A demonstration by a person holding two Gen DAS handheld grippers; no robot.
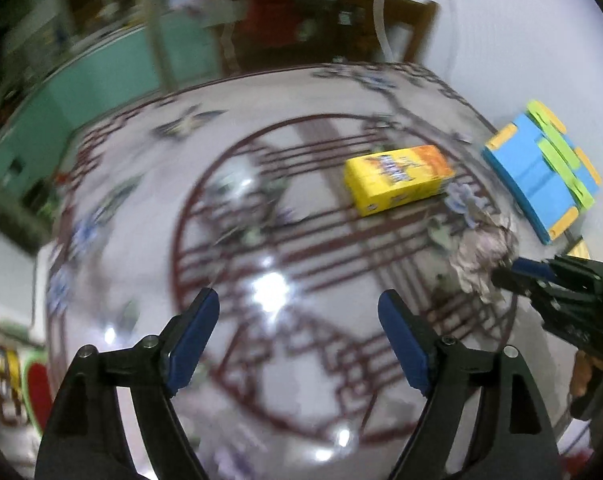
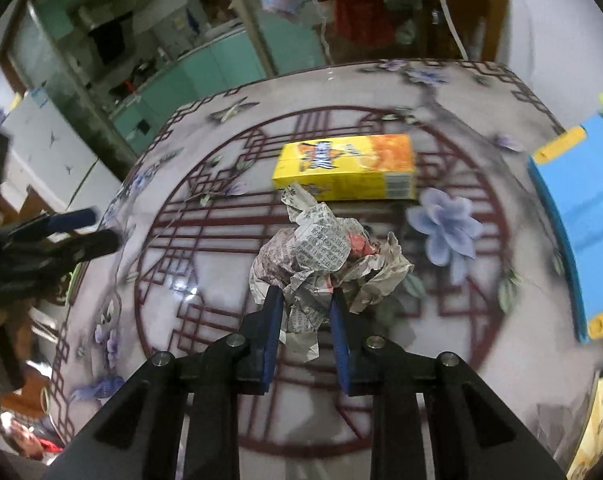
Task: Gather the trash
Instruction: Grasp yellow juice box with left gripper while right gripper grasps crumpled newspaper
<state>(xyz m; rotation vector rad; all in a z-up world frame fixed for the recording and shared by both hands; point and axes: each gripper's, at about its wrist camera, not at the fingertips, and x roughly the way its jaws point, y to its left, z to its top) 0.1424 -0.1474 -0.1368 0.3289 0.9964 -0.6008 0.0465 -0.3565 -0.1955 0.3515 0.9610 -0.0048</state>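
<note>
Right claw (image 2: 305,312): your two blue pads pinch the near edge of the crumpled newspaper ball (image 2: 321,264). Most of the wad juts out beyond the fingertips, and a loose flap hangs down between the jaws. The ball lies at the middle of the glossy patterned desk (image 2: 189,264), just in front of the yellow juice carton (image 2: 349,172), which lies on its side; whether paper and carton touch cannot be told.

Left claw (image 1: 297,320): jaws spread wide and empty, poised over bare desk, well apart from the carton (image 1: 397,180). In its view the ball (image 1: 481,260) appears at the right, with your right claw (image 1: 509,274) closed on it.

Blue foam bin (image 2: 573,216): stands at the desk's right edge, beyond the blue printed flower.

Risks:
- The grip holds only an outer fold, so a quick lift could unfurl or tear the paper and drop the wad.
- The trailing flap could drag on the desk.
- Swinging toward the bin could nudge the carton.
</note>
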